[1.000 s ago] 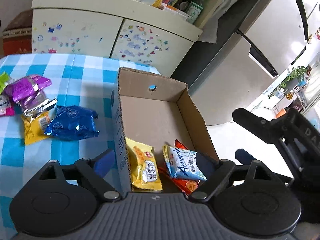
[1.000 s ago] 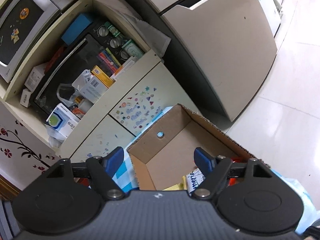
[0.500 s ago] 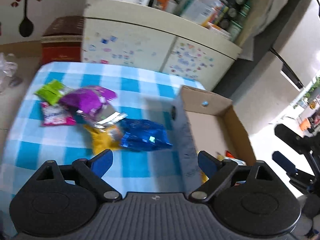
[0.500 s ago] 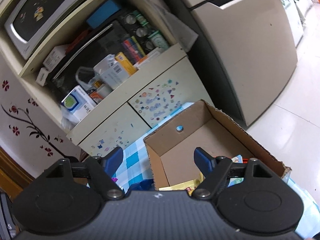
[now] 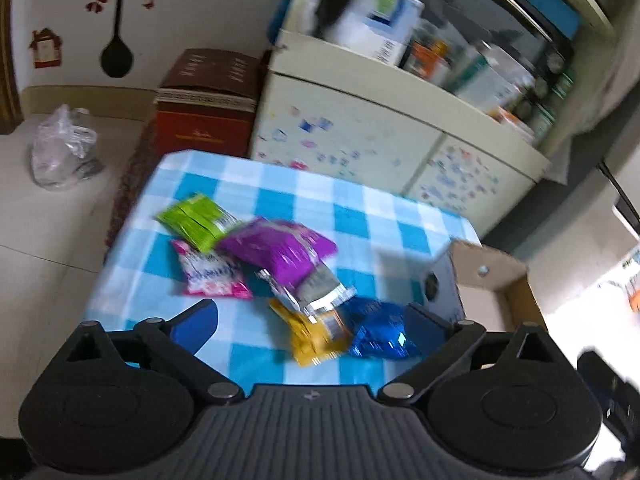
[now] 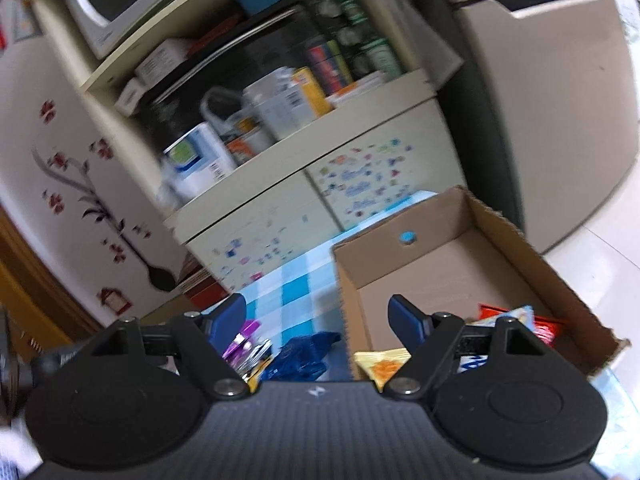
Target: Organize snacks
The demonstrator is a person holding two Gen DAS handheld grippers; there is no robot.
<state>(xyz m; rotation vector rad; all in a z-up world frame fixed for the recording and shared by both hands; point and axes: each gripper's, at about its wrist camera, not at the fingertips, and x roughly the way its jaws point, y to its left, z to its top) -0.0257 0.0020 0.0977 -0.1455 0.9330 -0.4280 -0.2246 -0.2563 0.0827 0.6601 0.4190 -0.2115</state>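
In the left wrist view, a clear plastic bag (image 5: 60, 148) is seen on the floor at nine o'clock, and a red-brown carton (image 5: 206, 100) is stood beyond the table (image 5: 360, 216), which is covered by a blue-and-white checked cloth. On that cloth a loose cluster of snacks is laid out: a green packet (image 5: 192, 220) at the far left, a pink packet (image 5: 212, 276) just beside it, a purple packet (image 5: 280, 252) lying over a silver-ended packet (image 5: 320, 292), then a yellow packet (image 5: 316, 336) and a blue packet (image 5: 380, 332) touching each other. The left hand-held gripper (image 5: 316, 320) is held above the near edge of this cluster with its jaws spread wide; they have just been opening, and nothing is pinched between them. At three o'clock a cardboard box (image 5: 516, 304) is set at the table's right edge. In the right wrist view, the right hand-held gripper (image 6: 320, 316) is held partly spread and empty, its fingers straddling the near left wall of the box, inside which a yellow snack (image 6: 380, 364) and red and pale-blue packets (image 6: 520, 320) are seen at the near end. Behind, a cream cabinet (image 6: 280, 216) with stickered doors is crowded with cartons.
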